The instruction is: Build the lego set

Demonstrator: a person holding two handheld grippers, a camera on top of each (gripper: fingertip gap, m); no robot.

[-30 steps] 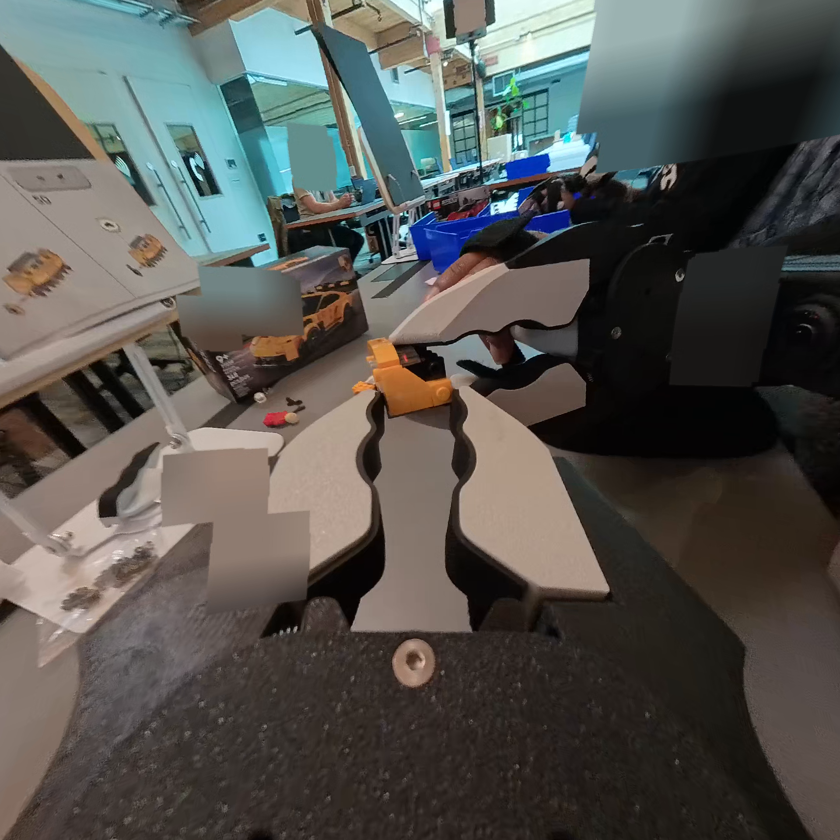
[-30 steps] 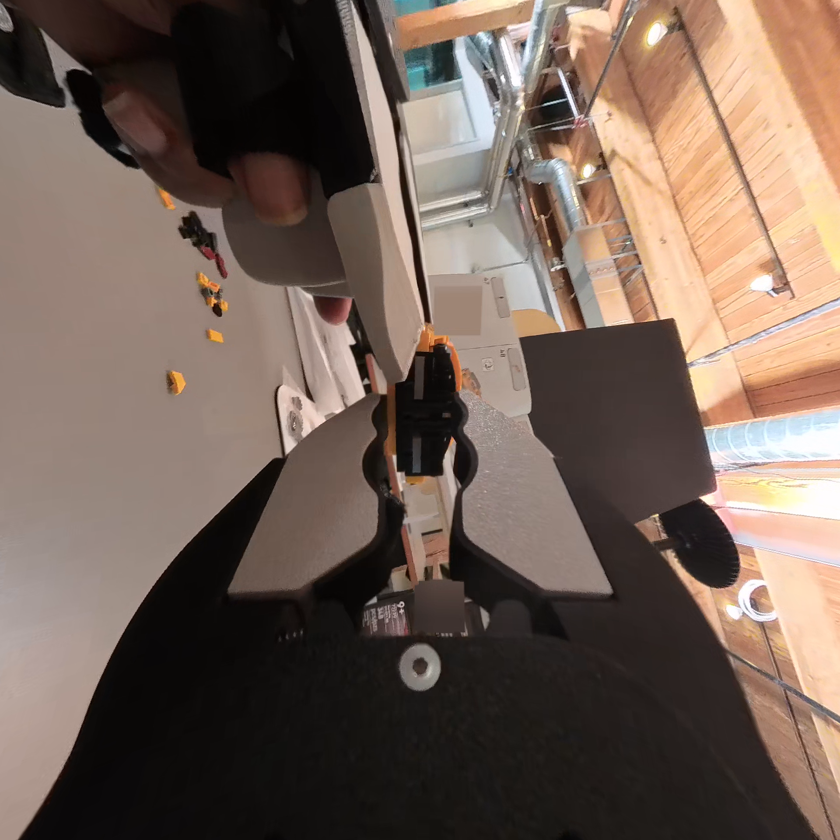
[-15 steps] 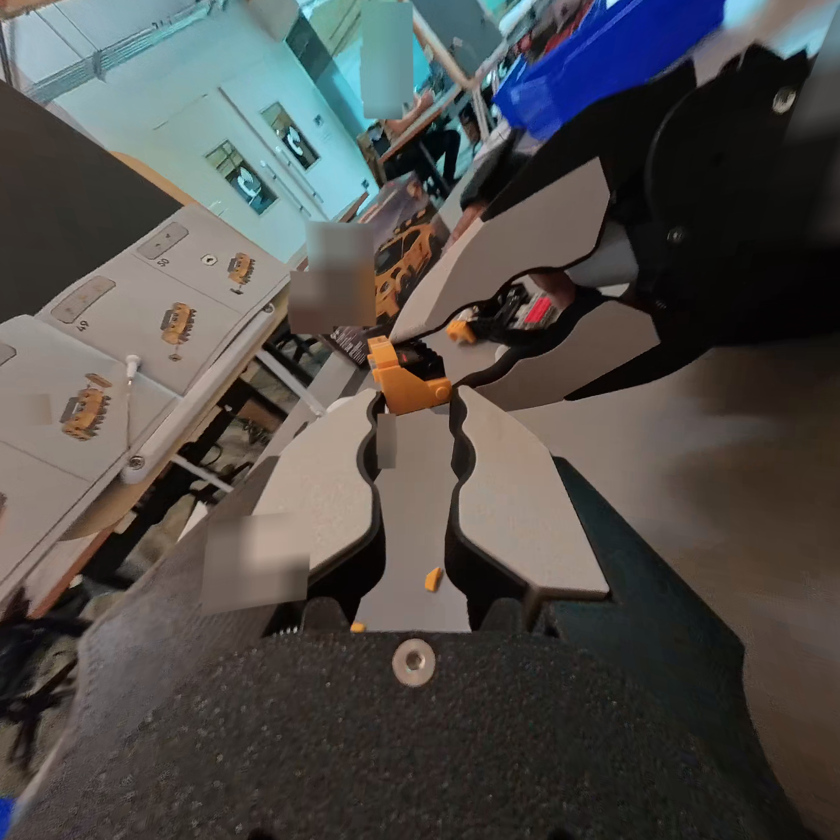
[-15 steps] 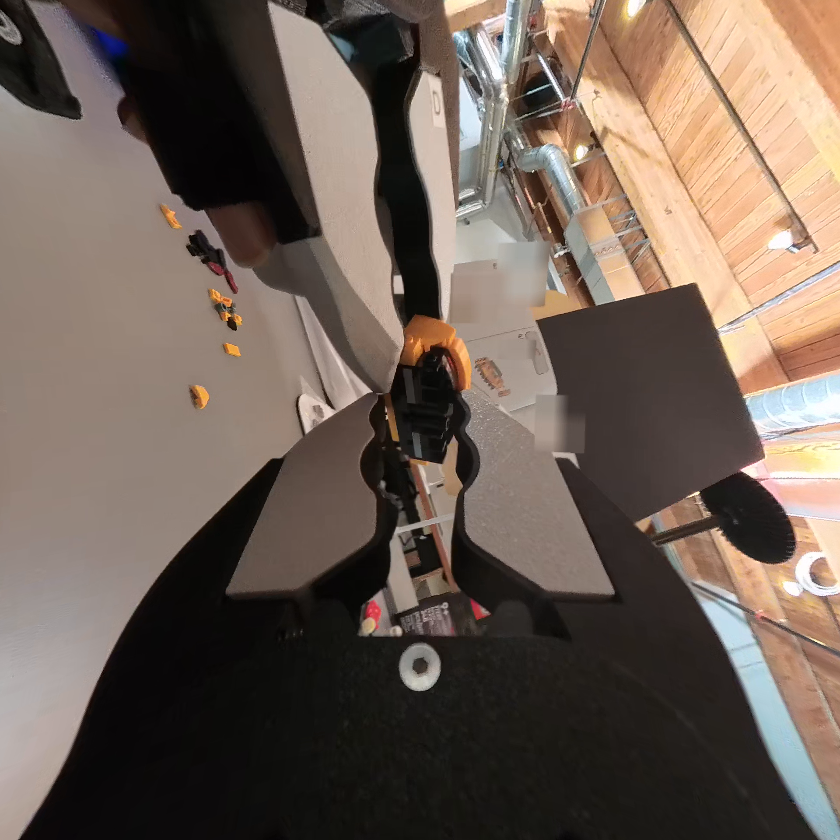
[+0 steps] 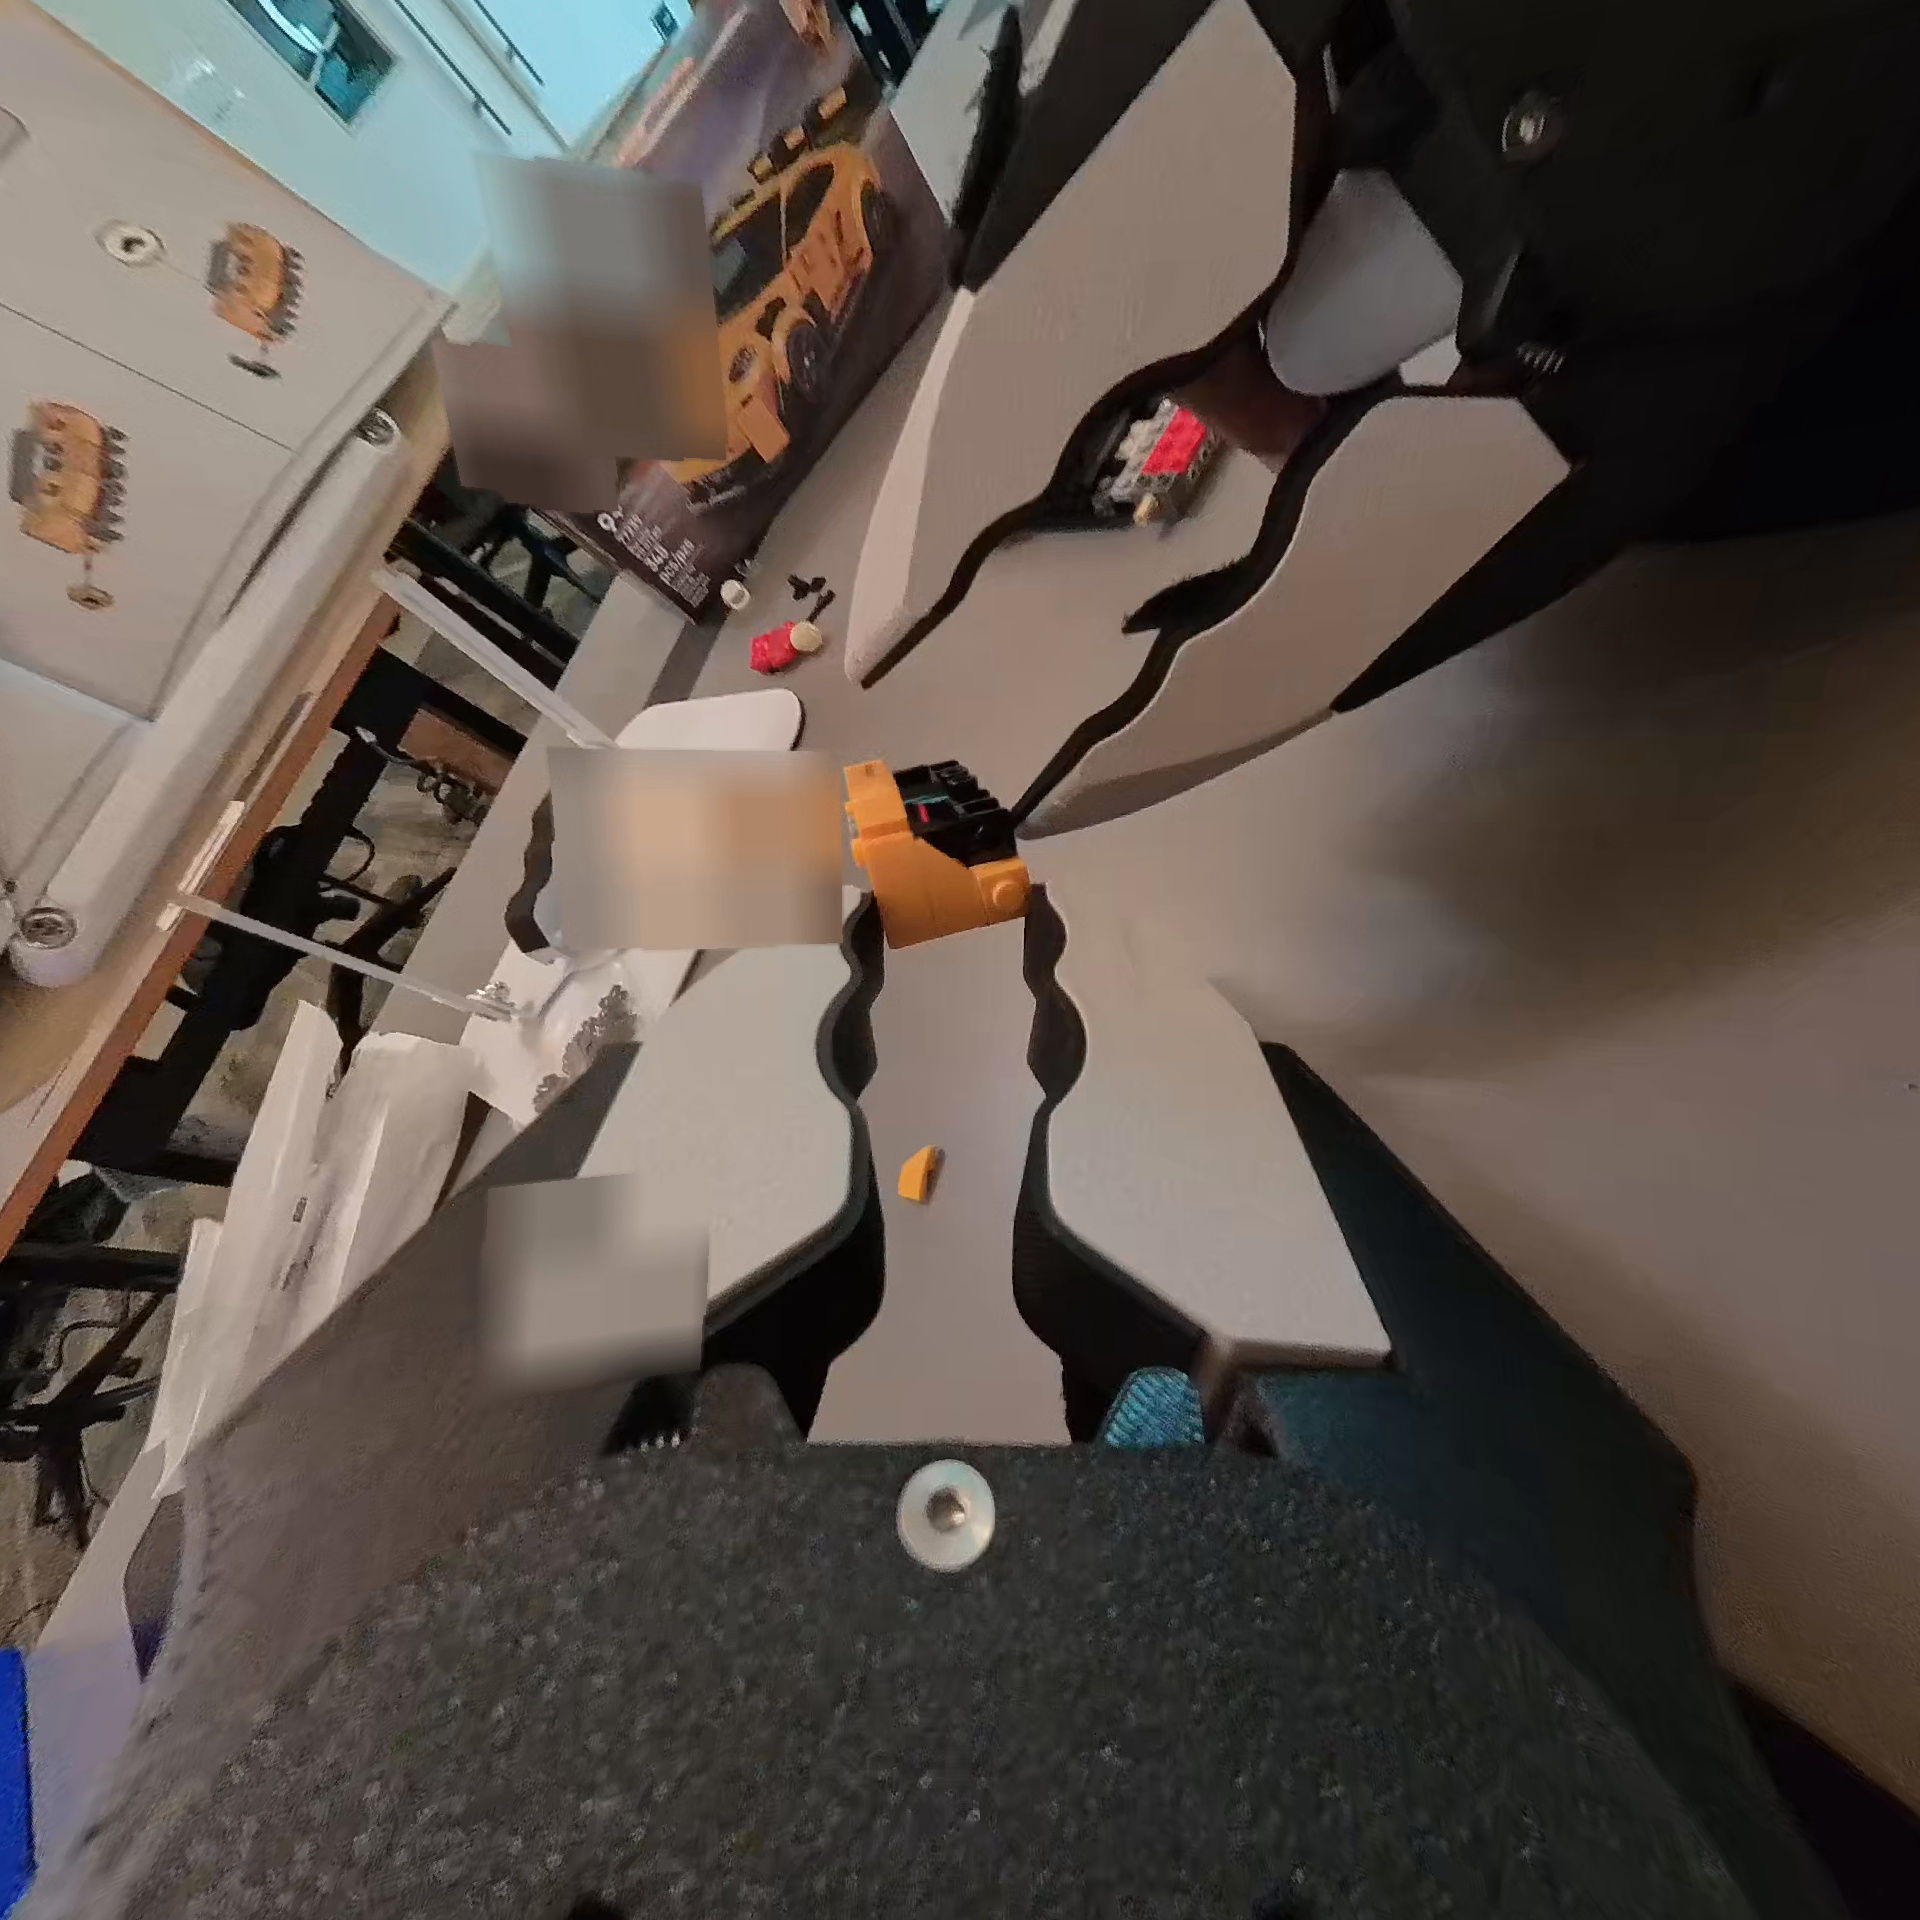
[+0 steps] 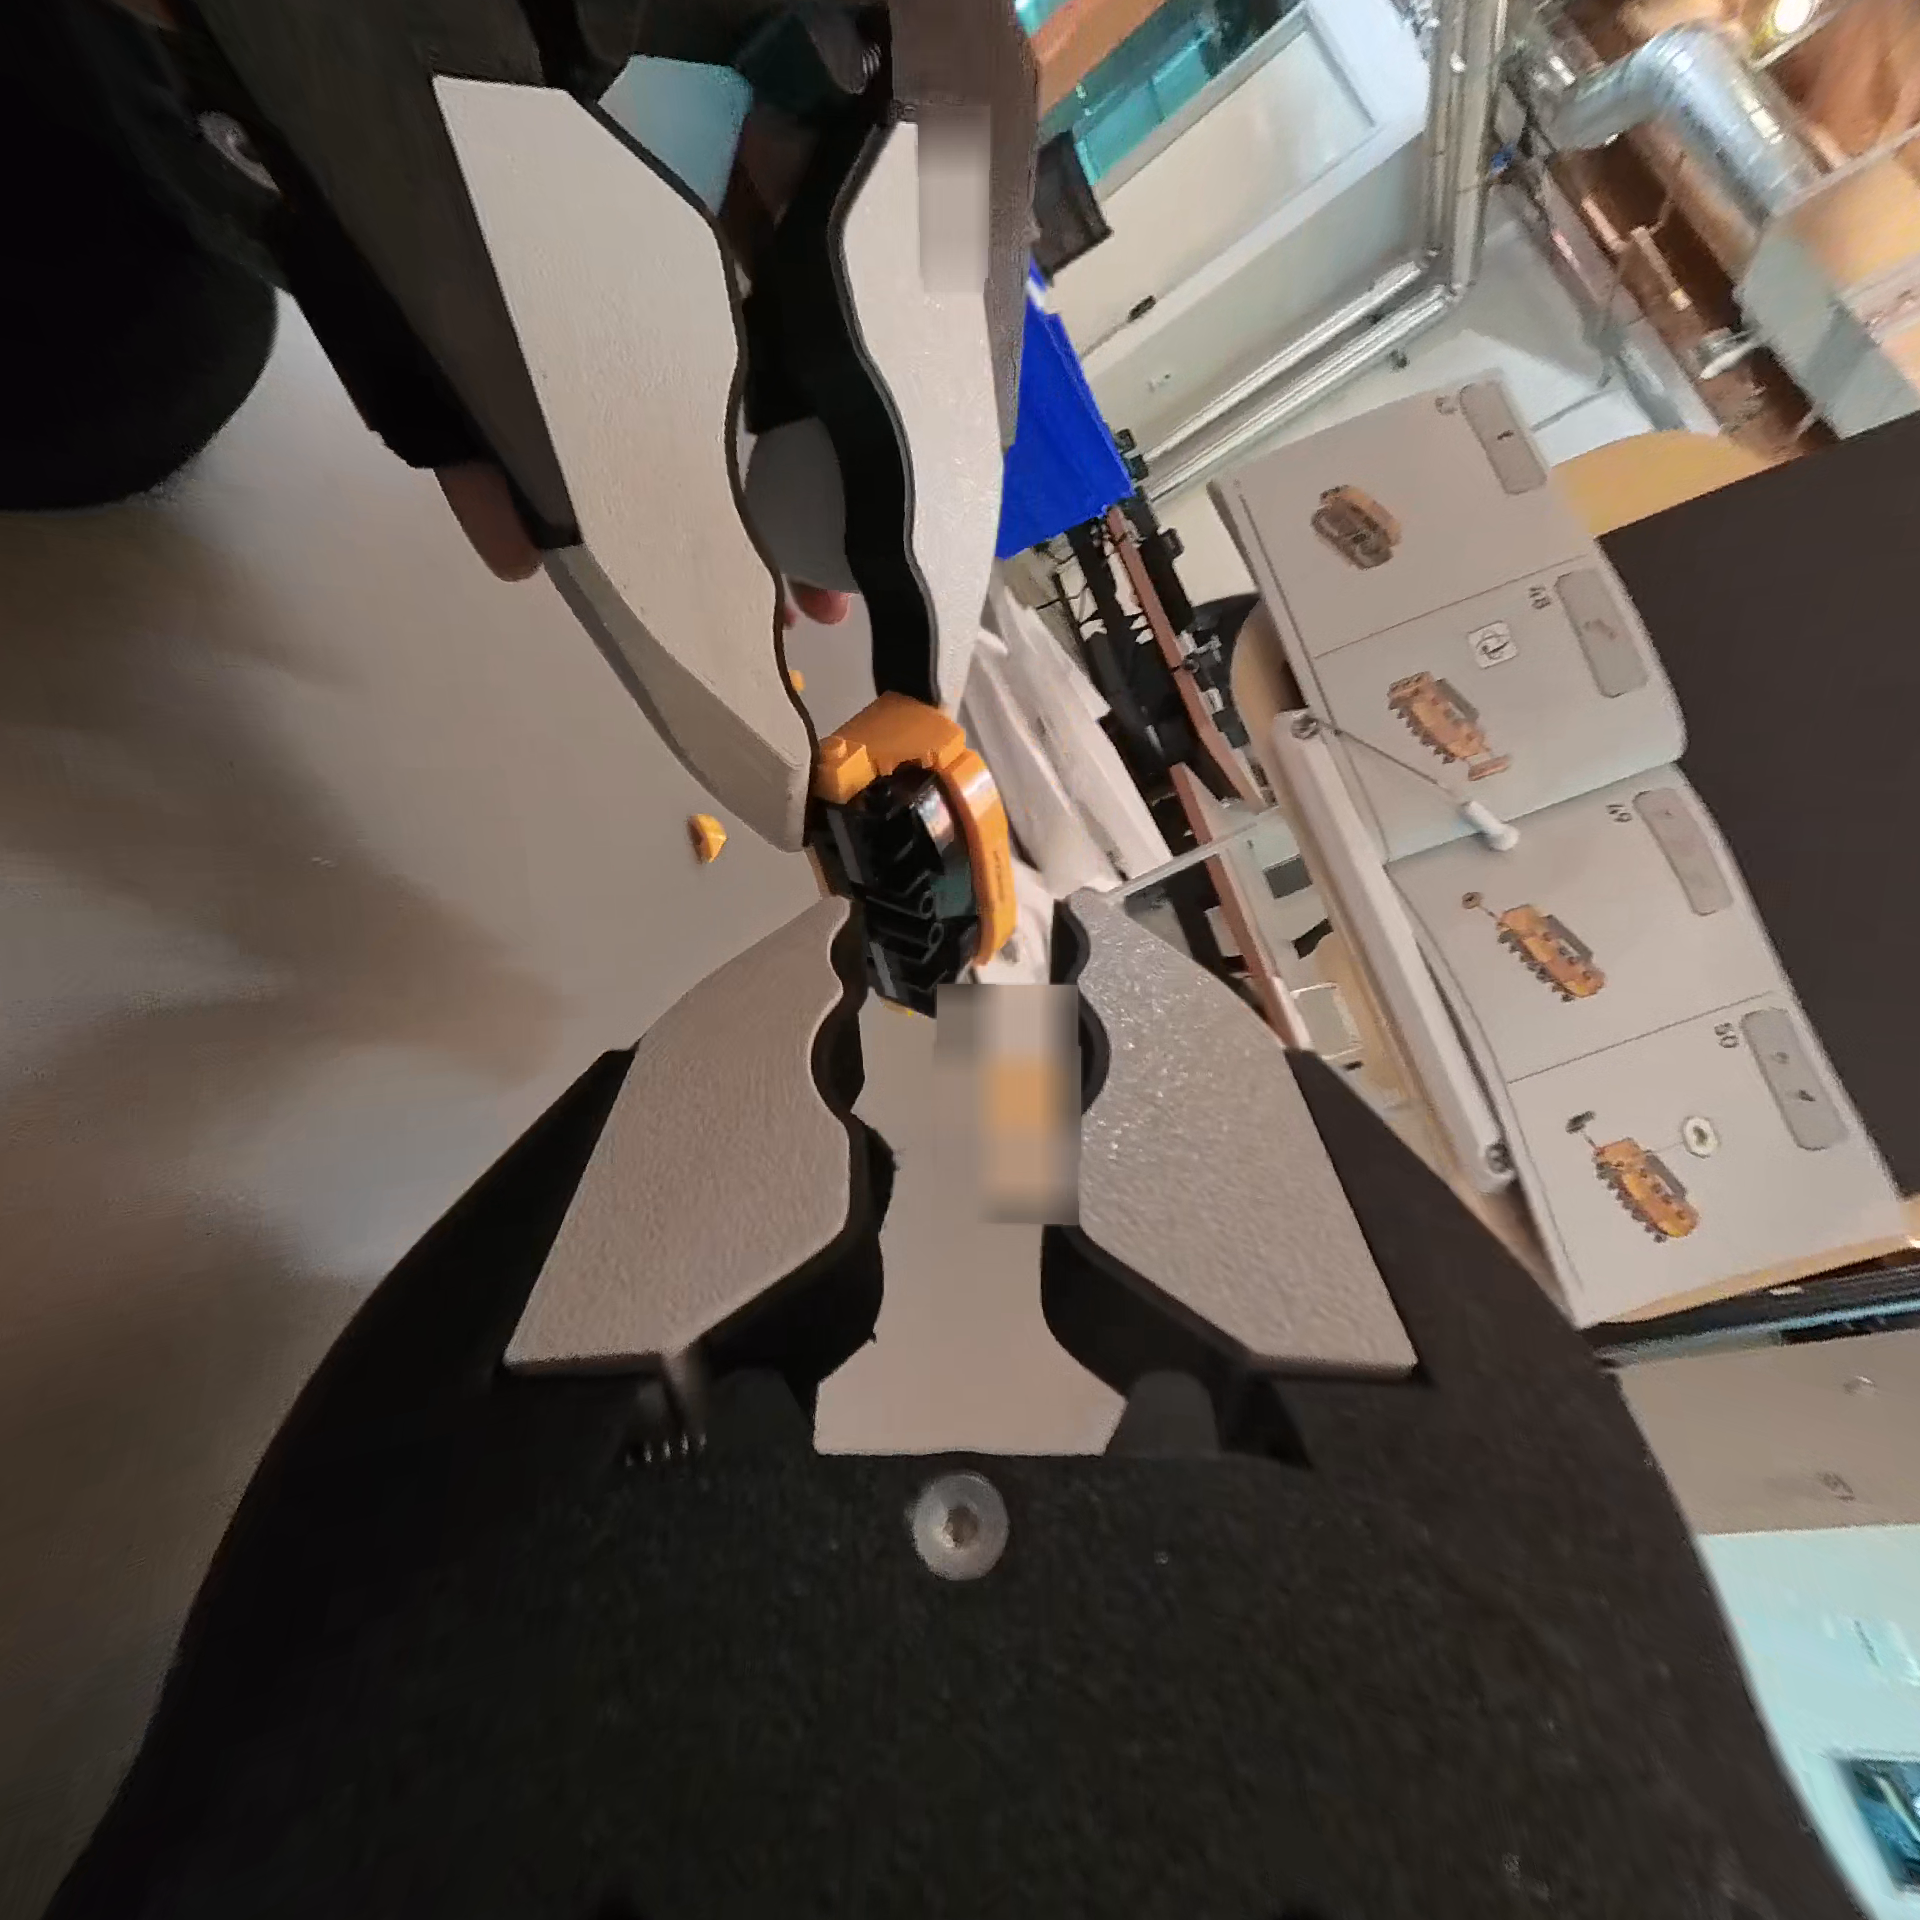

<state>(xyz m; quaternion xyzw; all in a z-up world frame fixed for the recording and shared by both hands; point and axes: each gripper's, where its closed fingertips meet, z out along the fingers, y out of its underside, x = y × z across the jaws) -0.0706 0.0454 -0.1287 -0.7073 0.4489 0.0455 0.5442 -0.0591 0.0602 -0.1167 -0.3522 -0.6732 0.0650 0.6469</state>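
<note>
Left tongs (image 5: 951, 914) around half-blurred lego assembly (image 5: 935, 852)

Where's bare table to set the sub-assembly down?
Free: grey table right of the left claw, bare to the frame edge. Crowded: loose bricks by the box, a partial build farther back, one orange piece under the claw.

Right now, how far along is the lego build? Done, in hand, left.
Done: only a small orange-and-black subassembly is together, nothing car-shaped.
In hand: the left gripper is shut on it. The right gripper is open, one fingertip at its black side.
Left: a loose orange piece, a red piece and a red-grey cluster lie unattached on the table. Probably much remains.
</note>
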